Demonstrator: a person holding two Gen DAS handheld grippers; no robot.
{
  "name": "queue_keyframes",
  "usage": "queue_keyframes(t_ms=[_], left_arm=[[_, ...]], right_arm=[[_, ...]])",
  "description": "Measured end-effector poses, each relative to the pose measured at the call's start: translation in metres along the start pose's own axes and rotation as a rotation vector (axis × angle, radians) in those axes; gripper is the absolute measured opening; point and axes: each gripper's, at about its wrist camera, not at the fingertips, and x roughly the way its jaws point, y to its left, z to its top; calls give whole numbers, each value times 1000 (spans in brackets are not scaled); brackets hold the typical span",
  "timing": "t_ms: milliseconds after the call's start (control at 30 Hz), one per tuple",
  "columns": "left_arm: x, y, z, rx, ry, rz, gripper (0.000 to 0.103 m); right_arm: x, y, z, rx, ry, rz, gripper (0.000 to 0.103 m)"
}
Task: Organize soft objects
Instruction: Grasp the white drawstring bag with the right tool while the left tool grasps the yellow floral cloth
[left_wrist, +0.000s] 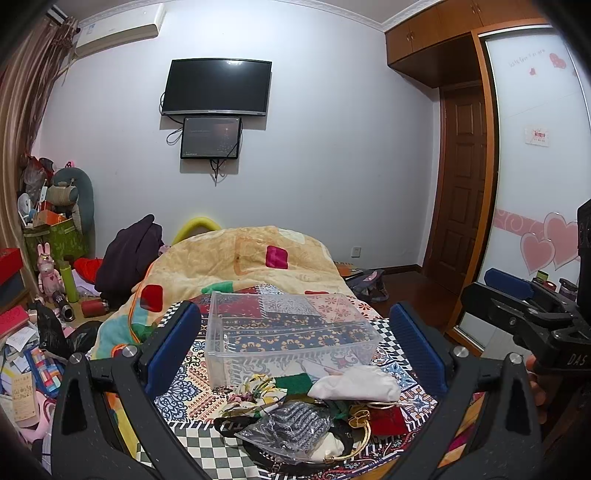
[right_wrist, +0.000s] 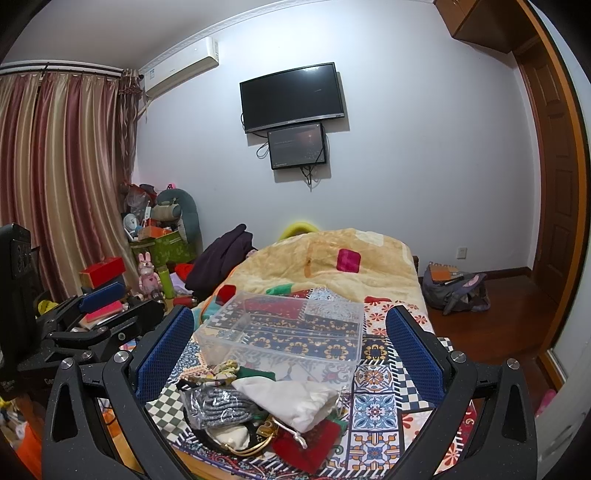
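A pile of soft objects (left_wrist: 314, 410) lies on the patterned bed cover: a white drawstring pouch (left_wrist: 356, 384), a grey knit in a clear bag (left_wrist: 295, 428), a floral scrunchie (left_wrist: 255, 389), green and red cloths. Behind it stands an empty clear plastic box (left_wrist: 291, 328). My left gripper (left_wrist: 295, 328) is open and empty, above the pile. In the right wrist view the pile (right_wrist: 269, 410), pouch (right_wrist: 295, 404) and box (right_wrist: 288, 332) show too. My right gripper (right_wrist: 291, 339) is open and empty, hovering above them. Each gripper shows at the other view's edge.
A yellow blanket (left_wrist: 236, 262) is heaped on the bed beyond the box. Cluttered floor with boxes, bottles and toys (left_wrist: 48, 280) lies left. A backpack (right_wrist: 454, 291) sits on the wooden floor right. A wardrobe door (left_wrist: 532, 177) stands at the right.
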Motion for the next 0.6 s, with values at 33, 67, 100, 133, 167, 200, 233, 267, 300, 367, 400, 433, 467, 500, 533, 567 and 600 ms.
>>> queue_keyframes(t_ms=[33, 67, 100, 133, 167, 200, 233, 267, 300, 367, 400, 433, 467, 500, 533, 567, 600], left_arm=[[0, 0, 0, -2, 1, 0, 103], [0, 0, -1, -2, 3, 0, 103], [0, 0, -1, -3, 5, -1, 103], [1, 1, 0, -4, 7, -1, 103], [2, 2, -1, -5, 11, -3, 103], [2, 3, -1, -6, 14, -5, 103], [4, 4, -3, -8, 24, -8, 103], [6, 5, -4, -11, 33, -8, 103], [8, 8, -5, -15, 40, -6, 103], [15, 14, -10, -33, 71, -10, 103], [18, 17, -11, -41, 84, -16, 100], [23, 21, -15, -54, 105, -20, 96], [27, 23, -17, -60, 125, -23, 87], [30, 25, -20, -64, 143, -24, 82], [35, 28, -23, -73, 165, -24, 81], [39, 31, -26, -82, 179, -25, 80], [42, 33, -29, -88, 191, -22, 78]], right_arm=[[0, 0, 0, 0, 0, 0, 103], [0, 1, 0, -1, 1, 0, 103], [0, 1, -1, -1, 2, 0, 103], [1, 1, -1, -1, 2, -1, 103], [1, 0, -1, -1, 4, 2, 103], [2, 1, -1, -2, 13, 12, 103], [3, 0, -2, -4, 28, 27, 103], [6, -2, -3, -2, 39, 33, 103], [8, -3, -4, 0, 43, 28, 103], [12, -4, -7, 2, 58, 25, 103], [16, -5, -9, 9, 71, 31, 103], [18, -6, -10, 14, 83, 37, 102], [22, -8, -12, 19, 98, 43, 99], [25, -9, -14, 22, 114, 46, 93], [29, -10, -16, 23, 132, 49, 89], [33, -10, -19, 25, 152, 54, 84], [39, -11, -23, 29, 176, 62, 79]])
